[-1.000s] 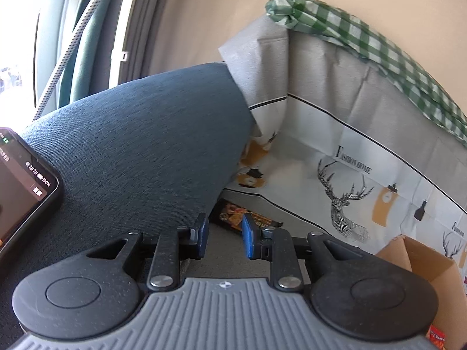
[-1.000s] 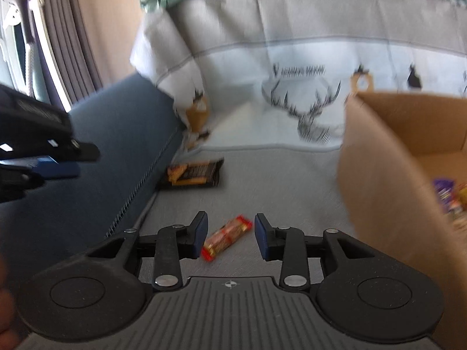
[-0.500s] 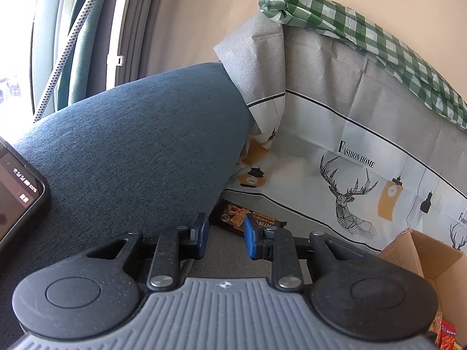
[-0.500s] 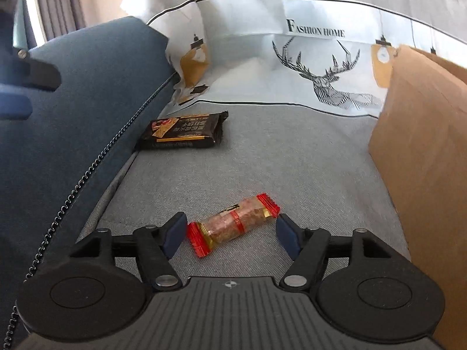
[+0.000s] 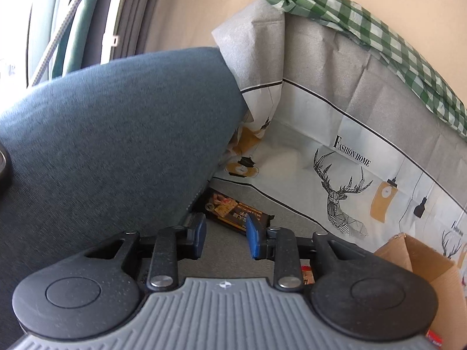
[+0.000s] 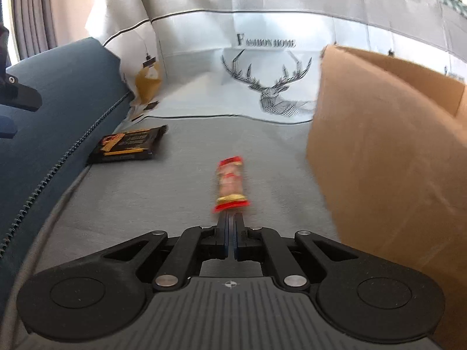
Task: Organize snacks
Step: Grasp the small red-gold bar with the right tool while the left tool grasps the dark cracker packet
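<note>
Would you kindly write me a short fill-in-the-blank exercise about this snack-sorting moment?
1. The right hand-held gripper is shut on the end of a small snack in a ____ and gold wrapper.
2. The left hand-held gripper is ____ and holds nothing.
3. The dark snack bar lies beside the ____ sofa cushion.
4. The cardboard box stands to the ____ of the held snack.

Missing words: red; open; blue; right
</note>
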A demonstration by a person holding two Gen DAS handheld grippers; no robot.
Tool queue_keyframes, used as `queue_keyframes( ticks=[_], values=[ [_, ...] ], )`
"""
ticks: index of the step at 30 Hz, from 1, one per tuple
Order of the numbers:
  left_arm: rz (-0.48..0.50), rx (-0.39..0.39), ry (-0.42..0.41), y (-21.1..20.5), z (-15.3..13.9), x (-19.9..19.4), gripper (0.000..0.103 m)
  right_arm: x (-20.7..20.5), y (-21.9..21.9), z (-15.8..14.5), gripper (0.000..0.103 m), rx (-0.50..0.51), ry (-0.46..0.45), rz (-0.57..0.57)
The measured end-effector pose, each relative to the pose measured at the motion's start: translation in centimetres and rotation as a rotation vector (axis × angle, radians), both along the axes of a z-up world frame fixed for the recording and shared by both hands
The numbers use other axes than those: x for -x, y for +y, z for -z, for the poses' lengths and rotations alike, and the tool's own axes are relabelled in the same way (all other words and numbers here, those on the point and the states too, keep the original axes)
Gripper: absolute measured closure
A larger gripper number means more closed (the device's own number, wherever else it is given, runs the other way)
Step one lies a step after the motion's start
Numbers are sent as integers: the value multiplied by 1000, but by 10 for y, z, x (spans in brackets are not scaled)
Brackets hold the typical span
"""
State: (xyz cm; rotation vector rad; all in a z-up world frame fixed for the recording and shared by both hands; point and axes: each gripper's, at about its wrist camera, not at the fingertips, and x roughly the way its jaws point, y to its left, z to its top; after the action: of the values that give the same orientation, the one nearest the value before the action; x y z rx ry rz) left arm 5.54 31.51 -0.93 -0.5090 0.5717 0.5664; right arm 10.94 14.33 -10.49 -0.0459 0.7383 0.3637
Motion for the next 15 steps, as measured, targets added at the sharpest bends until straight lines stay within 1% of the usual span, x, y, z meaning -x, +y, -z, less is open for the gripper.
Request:
queue_keyframes(
  ticks=[2, 4, 6, 9, 11, 13, 14, 15],
  values=[
    [-5, 21, 5, 0, 3, -3, 69, -4, -5, -1, 99, -39, 26, 12],
    [-1, 29, 13, 0, 6, -7, 68, -3, -3, -4, 91, -34, -19, -8],
    [11, 11, 26, -2, 8, -13, 68, -4, 1, -6, 67, -21, -52, -3],
    [33, -4, 40, -1, 13, -22, 62, -9, 5, -8, 58, 1, -103, 0],
    [42, 4, 50, 1, 17, -30, 59, -17, 7, -6, 55, 0, -91, 10],
    [50, 35, 50, 4, 23, -37, 54, -25, 11, 0, 55, 14, -65, -6],
    [57, 59, 47, 6, 27, -42, 50, -28, 12, 4, 56, 25, -54, -14],
    [66, 86, 47, 9, 31, -47, 47, -31, 13, 8, 63, 32, -42, -14]
  ],
)
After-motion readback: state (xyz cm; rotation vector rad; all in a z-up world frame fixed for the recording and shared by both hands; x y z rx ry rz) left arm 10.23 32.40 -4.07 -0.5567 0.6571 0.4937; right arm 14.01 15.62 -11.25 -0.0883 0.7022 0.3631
